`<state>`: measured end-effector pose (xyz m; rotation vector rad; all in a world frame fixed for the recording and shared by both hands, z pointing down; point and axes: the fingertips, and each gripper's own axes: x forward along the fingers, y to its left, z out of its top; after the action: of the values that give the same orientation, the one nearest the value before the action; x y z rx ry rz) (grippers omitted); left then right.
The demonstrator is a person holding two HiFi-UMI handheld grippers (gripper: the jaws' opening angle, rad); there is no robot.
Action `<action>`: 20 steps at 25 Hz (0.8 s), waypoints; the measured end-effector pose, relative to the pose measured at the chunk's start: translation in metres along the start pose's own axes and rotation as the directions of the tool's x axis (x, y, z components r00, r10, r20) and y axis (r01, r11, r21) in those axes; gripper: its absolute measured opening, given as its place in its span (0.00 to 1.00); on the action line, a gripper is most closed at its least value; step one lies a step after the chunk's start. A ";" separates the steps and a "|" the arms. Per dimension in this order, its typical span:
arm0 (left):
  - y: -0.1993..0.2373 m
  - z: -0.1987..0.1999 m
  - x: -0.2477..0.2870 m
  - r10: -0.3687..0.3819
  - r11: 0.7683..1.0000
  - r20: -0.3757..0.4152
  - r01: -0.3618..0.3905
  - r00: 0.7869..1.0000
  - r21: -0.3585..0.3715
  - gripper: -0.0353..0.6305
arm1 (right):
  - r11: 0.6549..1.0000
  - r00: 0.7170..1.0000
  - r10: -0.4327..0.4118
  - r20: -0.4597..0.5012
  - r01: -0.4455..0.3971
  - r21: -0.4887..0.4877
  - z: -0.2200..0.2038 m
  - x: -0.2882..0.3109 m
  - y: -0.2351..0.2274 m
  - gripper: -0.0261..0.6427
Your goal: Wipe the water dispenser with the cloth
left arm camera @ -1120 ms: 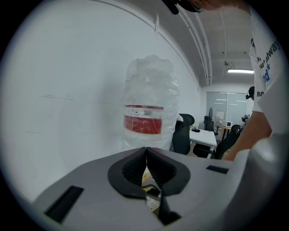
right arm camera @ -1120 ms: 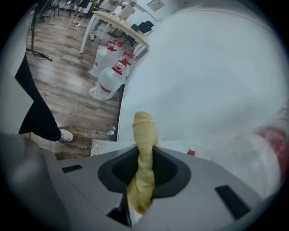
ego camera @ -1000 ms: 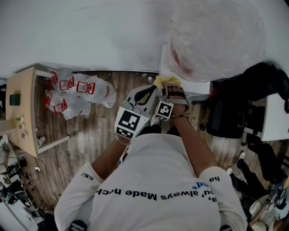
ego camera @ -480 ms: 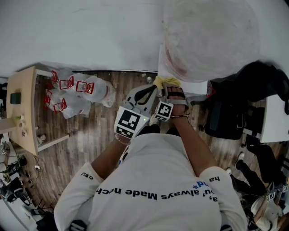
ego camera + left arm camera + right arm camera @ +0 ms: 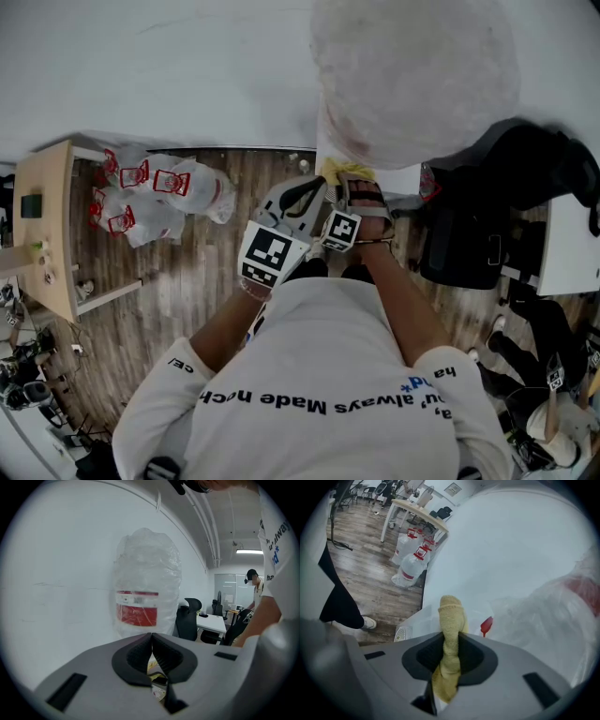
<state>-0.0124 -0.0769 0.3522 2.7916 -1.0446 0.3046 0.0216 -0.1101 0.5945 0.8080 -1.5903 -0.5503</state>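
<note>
My right gripper (image 5: 451,643) is squeezed tight on the yellow cloth (image 5: 451,618). The cloth sticks up out of the jaws and a bit hangs down under them. It sits right up by the white water dispenser (image 5: 417,620), near the little red tap (image 5: 486,626), but I cannot tell if it touches. My left gripper (image 5: 151,638) is pinched closed with nothing in it. From the head view it sits just beside the right gripper (image 5: 351,184), tips close to the cloth (image 5: 342,170).

On top of the dispenser stands a big water bottle (image 5: 146,592) wrapped in clear plastic, with a red label. Black office chairs (image 5: 469,244) stand close on the right. Off to the left, some water jugs (image 5: 159,192) with red caps sit on the wood floor (image 5: 187,291) by a wooden table (image 5: 47,225). Far back in the left gripper view a person (image 5: 255,590) stands by a white desk (image 5: 212,622).

From above, the bottle looks like a big blurry blob and covers most of the dispenser. The white shirt (image 5: 328,375) fills the bottom of that view and hides the floor under it. The left gripper's own body blocks the low part of its view.
</note>
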 end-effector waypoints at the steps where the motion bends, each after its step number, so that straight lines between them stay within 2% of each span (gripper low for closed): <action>1: -0.001 0.000 0.001 0.001 1.000 0.000 -0.001 1.000 0.001 0.08 | 1.000 1.000 0.001 0.001 -0.001 0.002 -0.003 0.000 0.000 0.16; 20: -0.036 0.011 0.029 0.001 1.000 0.008 -0.001 1.000 0.000 0.08 | 1.000 1.000 0.015 0.003 -0.015 0.020 -0.060 -0.013 -0.005 0.15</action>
<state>0.0346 -0.0703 0.3456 2.7950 -1.0485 0.2938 0.0820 -0.0983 0.5930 0.8103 -1.6056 -0.5261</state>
